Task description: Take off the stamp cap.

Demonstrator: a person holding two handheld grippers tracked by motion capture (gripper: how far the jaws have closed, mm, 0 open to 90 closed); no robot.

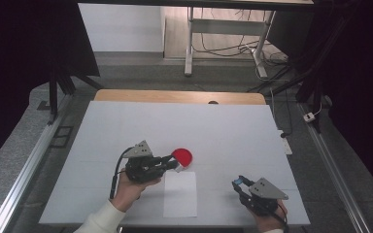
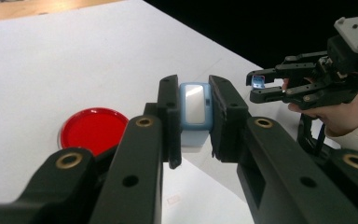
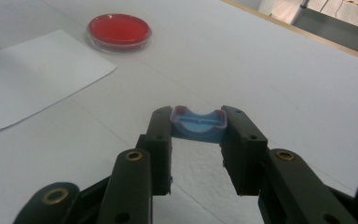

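A pale blue, box-like plastic piece with a white face (image 2: pixel 195 114) is clamped between the left gripper (image 2: pixel 195 122) fingers, and a small curved blue plastic cap (image 3: pixel 198 123) is pinched at the right gripper (image 3: pixel 198 135) fingertips. If the two are to be joined, the cap should be squared to the piece before being pressed on. A round red plastic dish (image 1: pixel 181 156) lies just beyond the left fingers and a white paper sheet (image 1: pixel 180 194) beside them, and neither should be brushed.

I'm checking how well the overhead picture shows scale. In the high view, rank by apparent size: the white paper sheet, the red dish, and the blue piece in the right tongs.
1. White paper sheet, clearly largest.
2. Red dish.
3. Blue piece clamped in the right tongs, smallest by far.
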